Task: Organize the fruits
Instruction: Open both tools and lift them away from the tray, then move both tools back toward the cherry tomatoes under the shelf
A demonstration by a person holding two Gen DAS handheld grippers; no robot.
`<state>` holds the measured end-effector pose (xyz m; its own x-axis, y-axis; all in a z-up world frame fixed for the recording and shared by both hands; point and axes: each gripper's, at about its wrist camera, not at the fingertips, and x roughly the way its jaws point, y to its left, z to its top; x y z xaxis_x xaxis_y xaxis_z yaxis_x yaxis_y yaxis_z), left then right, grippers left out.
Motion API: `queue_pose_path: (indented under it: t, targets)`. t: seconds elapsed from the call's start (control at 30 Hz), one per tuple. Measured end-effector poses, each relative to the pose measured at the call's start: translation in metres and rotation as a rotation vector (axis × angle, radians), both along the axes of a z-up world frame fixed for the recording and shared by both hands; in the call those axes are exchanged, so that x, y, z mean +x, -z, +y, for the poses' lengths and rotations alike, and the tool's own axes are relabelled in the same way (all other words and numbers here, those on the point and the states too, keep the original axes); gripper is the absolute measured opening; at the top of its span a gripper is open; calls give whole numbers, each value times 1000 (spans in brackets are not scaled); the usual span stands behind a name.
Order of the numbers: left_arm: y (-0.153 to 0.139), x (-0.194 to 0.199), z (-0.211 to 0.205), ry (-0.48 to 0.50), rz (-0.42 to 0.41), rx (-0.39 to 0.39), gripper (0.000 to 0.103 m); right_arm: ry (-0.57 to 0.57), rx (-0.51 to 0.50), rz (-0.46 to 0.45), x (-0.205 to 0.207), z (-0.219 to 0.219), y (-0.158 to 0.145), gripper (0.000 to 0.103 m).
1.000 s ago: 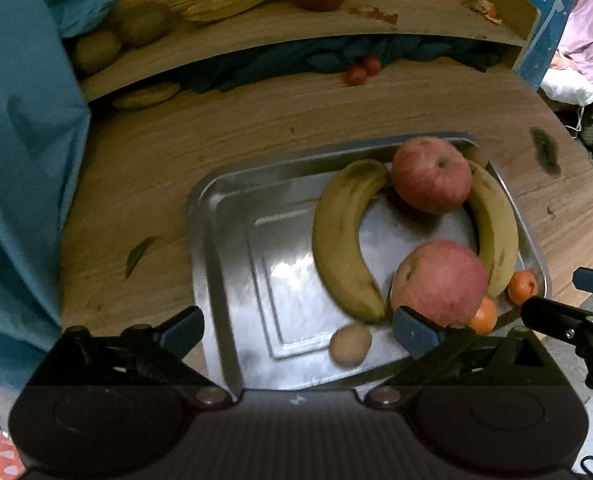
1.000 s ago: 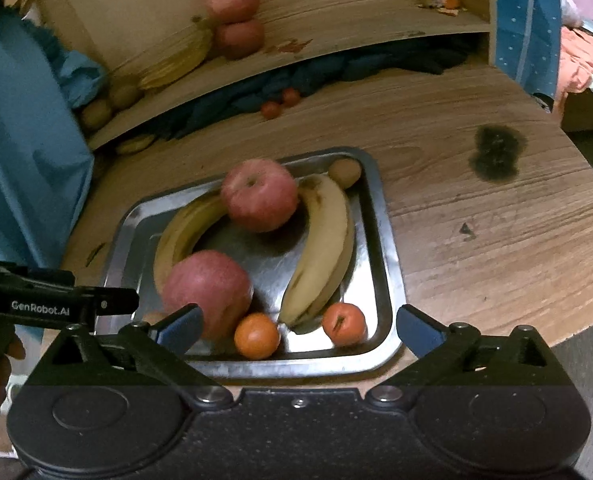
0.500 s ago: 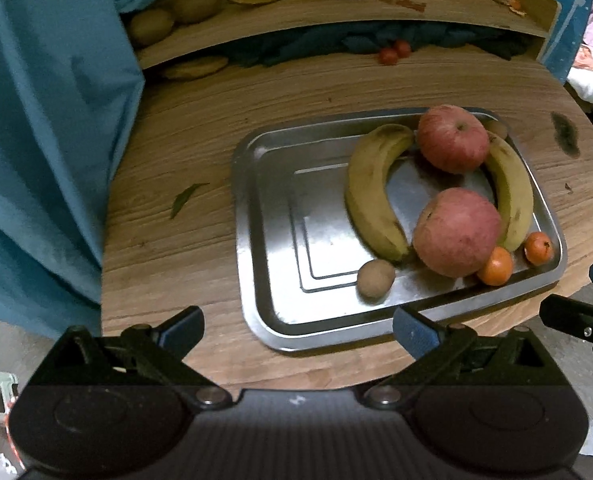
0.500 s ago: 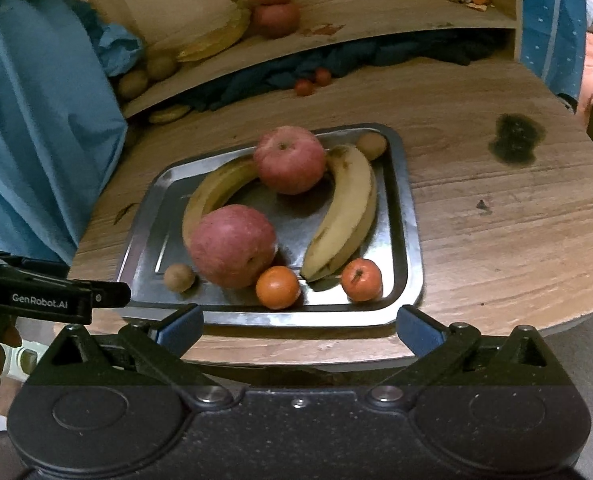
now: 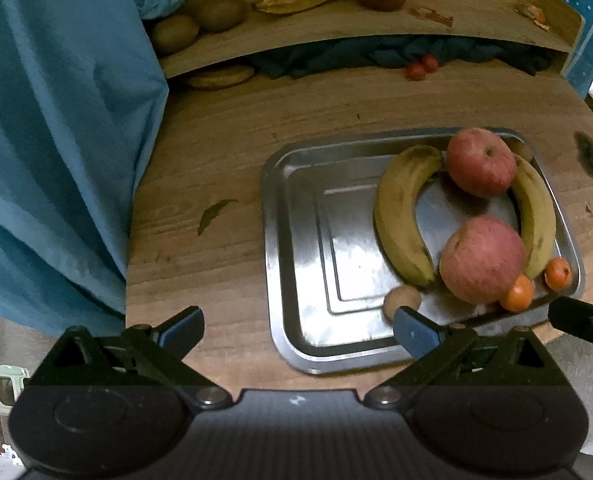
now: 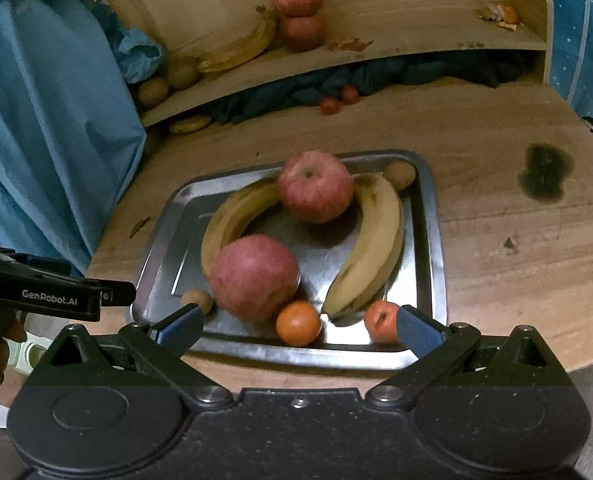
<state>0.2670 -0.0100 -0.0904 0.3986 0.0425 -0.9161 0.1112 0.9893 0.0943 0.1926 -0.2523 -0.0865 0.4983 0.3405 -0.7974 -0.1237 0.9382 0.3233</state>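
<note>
Fingers of both the left gripper (image 5: 298,326) and right gripper (image 6: 298,326) gape empty, drawn back since a second ago; steel tray (image 6: 426,248) ahead looks fully loaded.

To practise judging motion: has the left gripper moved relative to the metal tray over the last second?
Yes. The left gripper has drawn back and to the left: the metal tray now sits smaller and further right in its view.
</note>
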Motion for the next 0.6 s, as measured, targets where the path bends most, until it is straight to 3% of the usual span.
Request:
queue_pose_path:
  t: [0.6]
  targets:
    - [11,93,-28,123,0,-15,102,118,-38,-8,66,-14,0,102]
